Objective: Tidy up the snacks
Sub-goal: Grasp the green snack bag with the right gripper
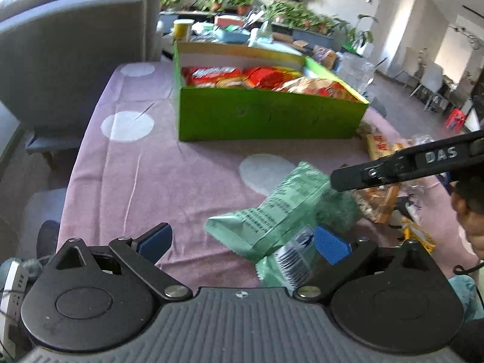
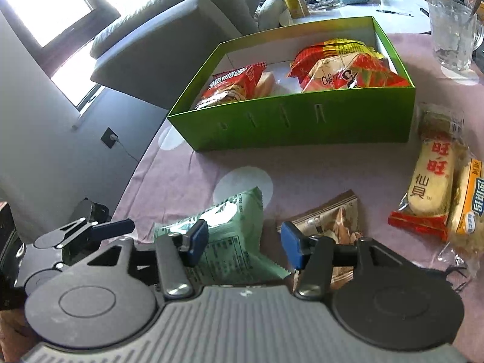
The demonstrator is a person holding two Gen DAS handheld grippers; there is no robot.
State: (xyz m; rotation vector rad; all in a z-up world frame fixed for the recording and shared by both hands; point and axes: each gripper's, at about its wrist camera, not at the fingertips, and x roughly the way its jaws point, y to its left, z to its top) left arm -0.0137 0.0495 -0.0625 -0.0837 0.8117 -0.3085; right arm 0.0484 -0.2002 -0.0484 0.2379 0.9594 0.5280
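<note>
A pale green snack packet (image 1: 272,211) lies tilted on the pink dotted cloth (image 1: 136,181). My left gripper (image 1: 242,243) stands wide open, and the packet's near end sits just inside its right pad (image 1: 331,245). In the right wrist view the same green packet (image 2: 233,230) is between the pads of my right gripper (image 2: 243,243). The left pad (image 2: 196,242) rests against it, and a strip of cloth shows before the right pad. A green box (image 2: 287,121) behind holds red snack packs (image 2: 233,86).
A brown packet (image 2: 332,220) lies beside my right gripper. Rice cracker packs (image 2: 429,187) lie at the right, a glass mug (image 2: 450,30) beyond them. A grey sofa (image 1: 69,60) stands left of the table. A person (image 1: 472,208) is at the right edge.
</note>
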